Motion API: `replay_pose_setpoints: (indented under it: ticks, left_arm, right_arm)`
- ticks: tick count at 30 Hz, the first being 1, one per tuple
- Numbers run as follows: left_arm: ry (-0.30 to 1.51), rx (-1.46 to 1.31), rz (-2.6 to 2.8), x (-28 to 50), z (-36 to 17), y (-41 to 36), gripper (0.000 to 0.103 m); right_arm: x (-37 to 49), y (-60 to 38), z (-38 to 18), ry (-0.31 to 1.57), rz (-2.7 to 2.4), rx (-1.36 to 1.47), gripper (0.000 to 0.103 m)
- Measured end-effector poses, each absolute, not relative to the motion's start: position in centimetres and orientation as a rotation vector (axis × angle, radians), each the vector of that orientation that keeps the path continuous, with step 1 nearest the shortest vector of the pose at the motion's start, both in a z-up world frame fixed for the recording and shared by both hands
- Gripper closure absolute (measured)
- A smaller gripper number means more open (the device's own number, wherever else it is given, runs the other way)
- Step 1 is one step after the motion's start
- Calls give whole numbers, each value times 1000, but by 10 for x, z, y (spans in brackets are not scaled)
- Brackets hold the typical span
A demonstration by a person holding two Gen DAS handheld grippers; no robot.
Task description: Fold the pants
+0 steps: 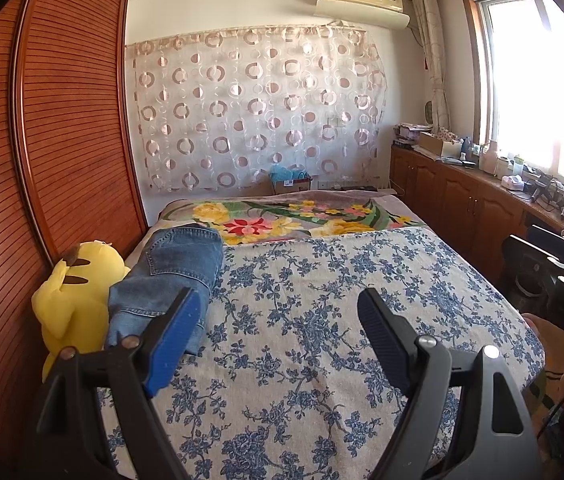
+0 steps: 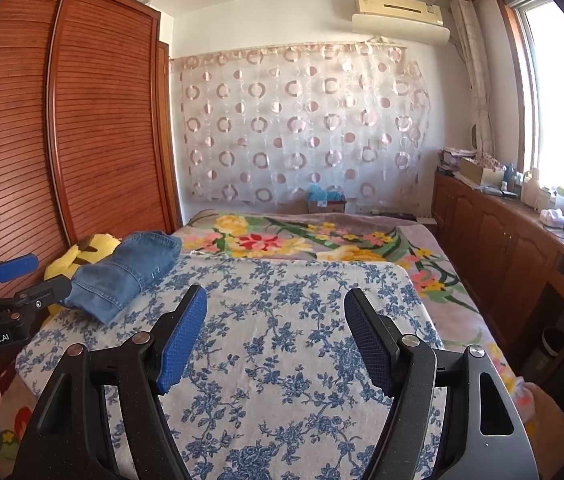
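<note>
Blue denim pants (image 1: 174, 276) lie bunched at the left edge of the bed, partly over a yellow plush toy (image 1: 76, 300). They also show in the right wrist view (image 2: 126, 272). My left gripper (image 1: 282, 316) is open and empty above the blue-flowered sheet (image 1: 302, 320), with its left finger just in front of the pants. It shows from the side in the right wrist view (image 2: 26, 276). My right gripper (image 2: 276, 320) is open and empty over the middle of the sheet (image 2: 282, 320), right of the pants. Its body shows at the right edge of the left wrist view (image 1: 562, 276).
A wooden slatted wardrobe (image 1: 62, 120) stands close along the bed's left side. A flowered blanket (image 1: 302, 220) covers the far end of the bed. Wooden cabinets (image 1: 462, 188) with clutter on top run under the window on the right.
</note>
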State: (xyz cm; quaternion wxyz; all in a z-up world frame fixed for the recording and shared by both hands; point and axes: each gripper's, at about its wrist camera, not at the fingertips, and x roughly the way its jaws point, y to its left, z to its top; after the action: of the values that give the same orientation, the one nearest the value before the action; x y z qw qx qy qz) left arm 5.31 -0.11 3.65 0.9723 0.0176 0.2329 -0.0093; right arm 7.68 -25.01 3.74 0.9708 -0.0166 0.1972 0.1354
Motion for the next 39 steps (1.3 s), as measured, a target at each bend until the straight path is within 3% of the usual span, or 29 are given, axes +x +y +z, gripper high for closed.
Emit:
replay_pose_setpoints:
  ticks: [39]
  left_arm:
    - [455,32,-31,47,40,-9,21]
  right_arm:
    - [79,-252,25,412,277,-25,30]
